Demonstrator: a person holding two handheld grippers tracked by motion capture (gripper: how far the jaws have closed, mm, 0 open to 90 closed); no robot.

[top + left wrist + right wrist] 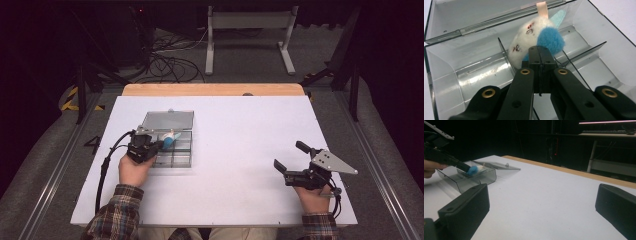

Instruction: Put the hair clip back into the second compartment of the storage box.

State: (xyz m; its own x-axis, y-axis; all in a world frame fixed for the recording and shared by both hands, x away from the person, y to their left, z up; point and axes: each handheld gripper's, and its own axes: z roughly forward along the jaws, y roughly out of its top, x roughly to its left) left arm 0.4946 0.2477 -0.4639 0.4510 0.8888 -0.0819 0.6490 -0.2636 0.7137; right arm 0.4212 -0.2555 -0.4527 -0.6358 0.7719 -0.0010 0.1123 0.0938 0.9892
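On the white counter (235, 165), toward its left edge and nearer the far edge than the near one, stands a clear plastic box (172, 145) with inner dividers, its lid (167, 120) thrown open and lying flat behind it toward the far edge. The left claw (161, 144) reaches into the box from the near-left side, its jaws pressed together on a small plush toy (171, 138), white with a blue patch. In the left gripper view the closed jaw tips pinch the blue fuzzy part of the toy (531, 42), which sits tilted over one of the thin dividers (506, 53), its white body with small red stitched marks pointing toward the hinge side and a pale pink loop at its top reaching up near the lid (474, 12). Whether the toy rests on the box floor or is lifted off it cannot be told. The right claw (289, 159) is held well apart from the box, above the counter's near-right corner, with its jaws standing wide apart and nothing between them. In the right gripper view the box (477, 176) and the left claw (465, 168) with the toy (474, 170) appear far off at the left, across bare white counter (544, 202).
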